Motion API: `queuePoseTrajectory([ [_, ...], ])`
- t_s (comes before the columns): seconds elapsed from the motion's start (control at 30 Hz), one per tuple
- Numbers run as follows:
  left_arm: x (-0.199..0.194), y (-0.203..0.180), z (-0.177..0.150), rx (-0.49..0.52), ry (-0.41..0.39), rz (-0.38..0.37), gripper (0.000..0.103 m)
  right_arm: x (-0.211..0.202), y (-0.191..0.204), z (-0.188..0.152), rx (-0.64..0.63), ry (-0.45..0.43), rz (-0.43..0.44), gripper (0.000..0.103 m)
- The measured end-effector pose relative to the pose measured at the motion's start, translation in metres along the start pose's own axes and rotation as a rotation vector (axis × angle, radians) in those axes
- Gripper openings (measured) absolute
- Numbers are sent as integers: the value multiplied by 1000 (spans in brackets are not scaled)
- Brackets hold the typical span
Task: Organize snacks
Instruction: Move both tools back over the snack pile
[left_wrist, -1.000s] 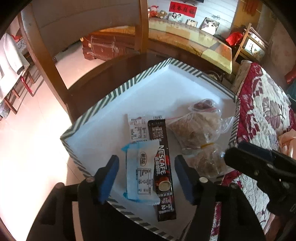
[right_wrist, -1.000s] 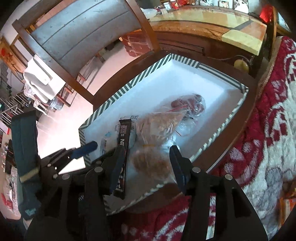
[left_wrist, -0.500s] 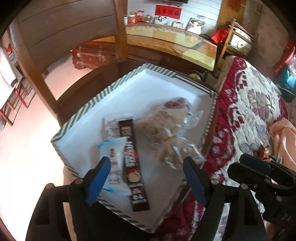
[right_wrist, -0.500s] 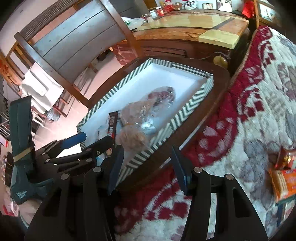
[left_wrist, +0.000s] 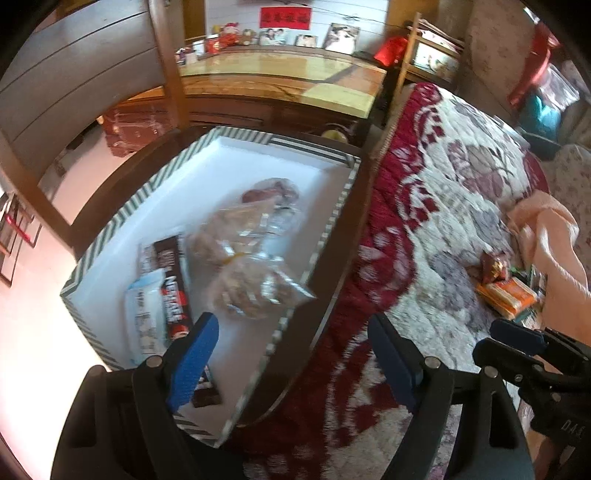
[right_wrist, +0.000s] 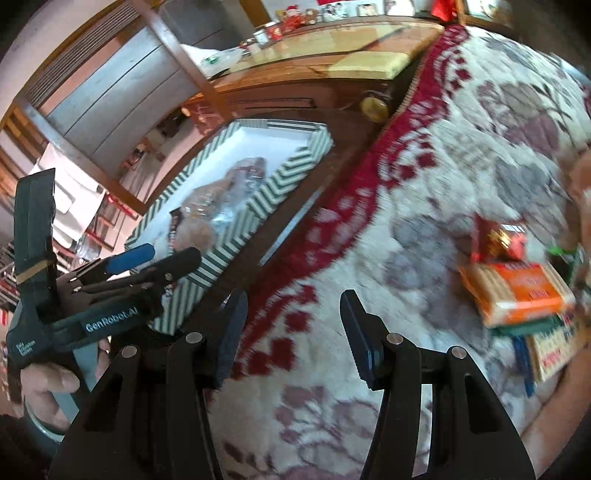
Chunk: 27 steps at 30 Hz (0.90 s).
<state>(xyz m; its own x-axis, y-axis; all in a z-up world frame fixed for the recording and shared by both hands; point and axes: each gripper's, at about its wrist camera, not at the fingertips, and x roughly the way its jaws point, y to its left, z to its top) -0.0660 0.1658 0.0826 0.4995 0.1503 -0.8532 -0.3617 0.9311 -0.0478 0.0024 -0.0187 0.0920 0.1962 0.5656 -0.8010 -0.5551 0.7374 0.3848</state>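
Both grippers have swung away from the striped box (left_wrist: 110, 229) toward the quilted bedspread (left_wrist: 461, 192); the left gripper (left_wrist: 295, 354) has just been opening and stands wide with nothing between its pads. Spread and empty too, the right gripper (right_wrist: 291, 332) hangs over the quilt. Bagged snacks (left_wrist: 255, 258) and a Nescafe stick (left_wrist: 173, 288) lie in the box, while an orange packet (right_wrist: 517, 291), perhaps biscuits, lies blurred on the quilt.

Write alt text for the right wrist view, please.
The open, empty right tool points down at a red and white floral quilt with snack packs at right. At left, the left tool hangs by a striped box of bagged snacks.
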Motion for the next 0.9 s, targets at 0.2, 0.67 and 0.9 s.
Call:
queuePoseTrajectory([
  [0.2, 3, -26, -3, 55, 17, -23, 85, -21, -32, -16, 59, -11, -42, 52],
  [0.67, 17, -79, -1, 158, 63, -80, 85, -50, -83, -32, 158, -48, -87, 54],
  [0.9, 25, -109, 11, 199, 88, -144, 85, -54, -100, -35, 187, -48, -102, 54],
])
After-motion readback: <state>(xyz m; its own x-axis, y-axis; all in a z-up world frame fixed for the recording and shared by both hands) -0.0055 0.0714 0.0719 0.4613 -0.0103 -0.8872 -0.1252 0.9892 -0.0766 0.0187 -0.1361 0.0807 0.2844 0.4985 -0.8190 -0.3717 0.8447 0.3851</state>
